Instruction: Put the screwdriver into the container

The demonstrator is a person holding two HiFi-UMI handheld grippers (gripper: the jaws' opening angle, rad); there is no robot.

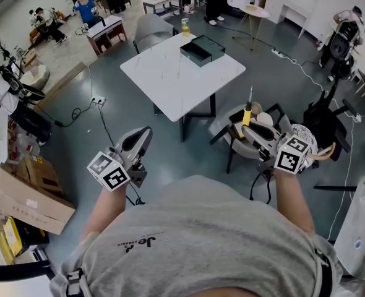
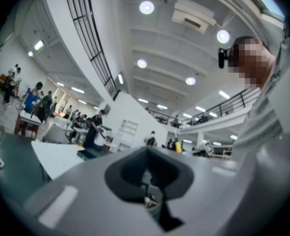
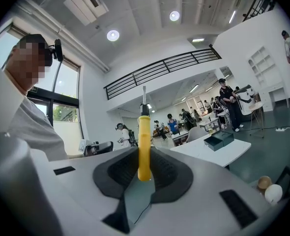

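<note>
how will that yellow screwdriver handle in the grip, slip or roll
Probably stiff: the screwdriver stands upright from the right tongs, no sag. Its smooth round handle may pivot in the pinch and would likely roll if set down.

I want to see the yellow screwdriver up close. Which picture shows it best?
The right gripper view: the screwdriver stands big and upright, pinched in the right hand-held gripper. The head view shows it small, poking up from that hand-held gripper. The left gripper view does not show it.
</note>
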